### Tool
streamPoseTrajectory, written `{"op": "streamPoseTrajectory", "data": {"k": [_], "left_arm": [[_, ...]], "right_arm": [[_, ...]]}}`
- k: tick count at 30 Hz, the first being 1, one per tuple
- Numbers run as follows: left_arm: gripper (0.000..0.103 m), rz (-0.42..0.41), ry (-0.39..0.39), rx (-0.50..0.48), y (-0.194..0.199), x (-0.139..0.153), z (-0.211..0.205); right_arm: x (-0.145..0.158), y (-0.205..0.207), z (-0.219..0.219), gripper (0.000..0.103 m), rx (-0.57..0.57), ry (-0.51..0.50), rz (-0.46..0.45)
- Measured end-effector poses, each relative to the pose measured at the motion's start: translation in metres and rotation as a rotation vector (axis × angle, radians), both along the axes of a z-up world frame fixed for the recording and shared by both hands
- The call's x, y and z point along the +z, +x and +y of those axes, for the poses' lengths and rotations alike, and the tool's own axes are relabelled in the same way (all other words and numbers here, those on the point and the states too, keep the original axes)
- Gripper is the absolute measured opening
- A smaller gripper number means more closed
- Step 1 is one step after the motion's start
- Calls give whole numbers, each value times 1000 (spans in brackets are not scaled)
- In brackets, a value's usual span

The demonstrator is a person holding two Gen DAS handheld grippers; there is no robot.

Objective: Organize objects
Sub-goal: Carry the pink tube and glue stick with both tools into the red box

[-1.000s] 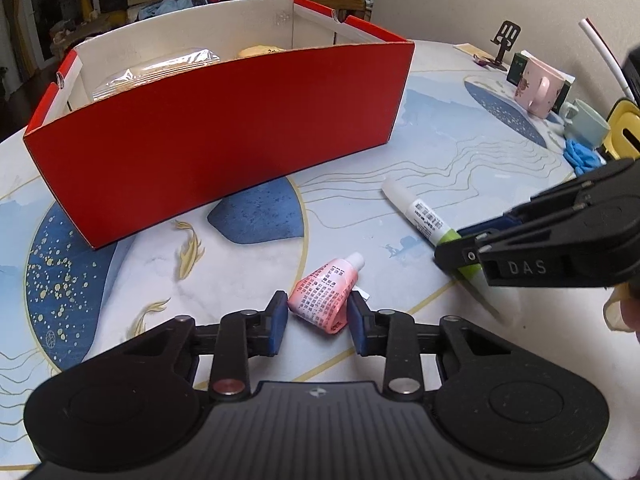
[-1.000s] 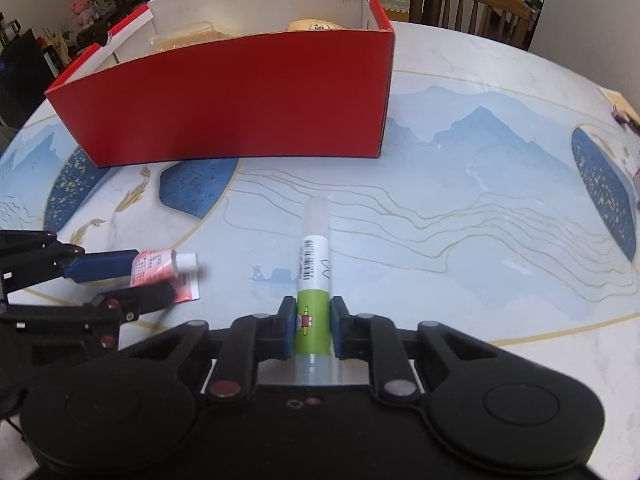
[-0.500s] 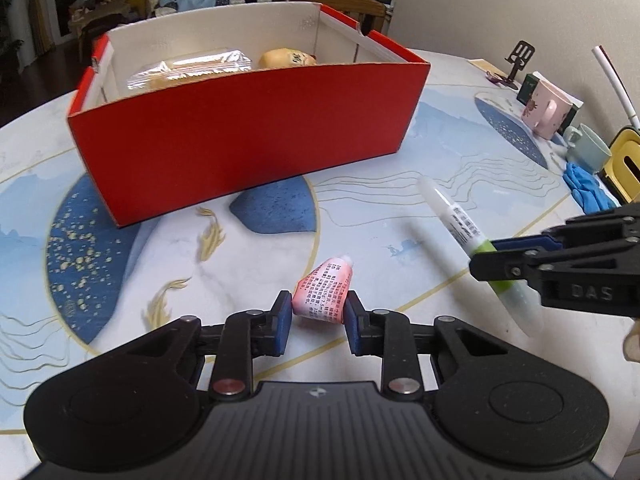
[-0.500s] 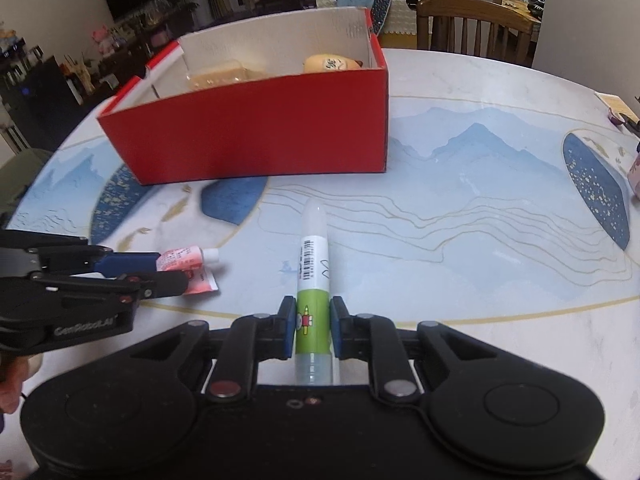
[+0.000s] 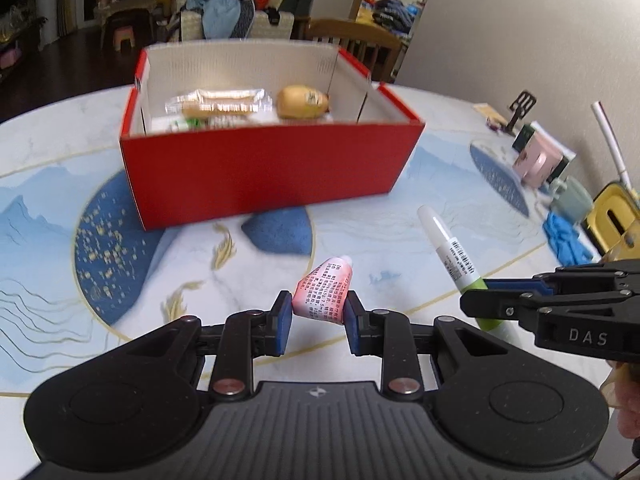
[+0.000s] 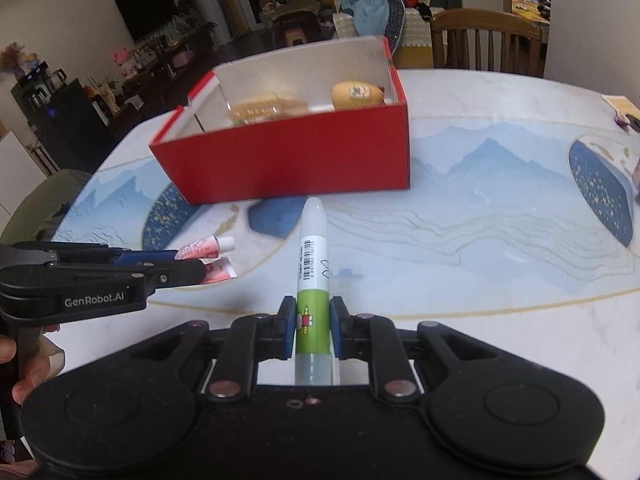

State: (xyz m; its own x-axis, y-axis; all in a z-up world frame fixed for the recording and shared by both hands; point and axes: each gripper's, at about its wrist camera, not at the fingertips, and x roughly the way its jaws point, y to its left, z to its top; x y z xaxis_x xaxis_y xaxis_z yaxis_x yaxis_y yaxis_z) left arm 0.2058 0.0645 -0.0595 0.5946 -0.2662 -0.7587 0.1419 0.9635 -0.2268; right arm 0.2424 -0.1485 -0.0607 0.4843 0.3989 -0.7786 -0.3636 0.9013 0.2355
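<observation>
Left hand-held gripper (image 5: 315, 318) around pink tube (image 5: 323, 294) — tail end hidden

Looking along our right gripper (image 6: 313, 330), we see its blue pads clamped on the green band of a white-and-green tube (image 6: 313, 280) — the capped white end points ahead toward the red box (image 6: 288, 164). The box sits open on the patterned table (image 6: 480, 248); inside we make out a clear-wrapped packet (image 6: 260, 111) and a yellowish rounded item (image 6: 357, 95) at the far right end. At the left edge our left gripper (image 6: 200, 261) reaches in sideways, pinching a small pink tube (image 6: 200, 246) whose white cap points right — both tubes appear clear of the tabletop. A wooden chair (image 6: 486, 42) stands behind the table.
</observation>
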Motion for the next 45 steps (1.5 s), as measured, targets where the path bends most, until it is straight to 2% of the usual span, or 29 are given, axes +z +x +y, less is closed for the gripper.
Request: {"op": "streamPoseTrajectory", "data": {"k": [10, 23, 32, 36, 45], "left_arm": [[26, -100, -13, 8, 12, 42, 3], [26, -196, 50, -3, 52, 74, 11], [26, -194, 83, -1, 99, 74, 13], [26, -210, 128, -24, 120, 70, 8], [26, -183, 178, -62, 161, 49, -4]], "right_arm": [[37, 16, 9, 17, 26, -6, -85], [71, 64, 32, 17, 58, -33, -191], [70, 115, 48, 17, 26, -56, -206], [65, 138, 55, 17, 11, -74, -209], [44, 183, 69, 17, -7, -109, -158]]}}
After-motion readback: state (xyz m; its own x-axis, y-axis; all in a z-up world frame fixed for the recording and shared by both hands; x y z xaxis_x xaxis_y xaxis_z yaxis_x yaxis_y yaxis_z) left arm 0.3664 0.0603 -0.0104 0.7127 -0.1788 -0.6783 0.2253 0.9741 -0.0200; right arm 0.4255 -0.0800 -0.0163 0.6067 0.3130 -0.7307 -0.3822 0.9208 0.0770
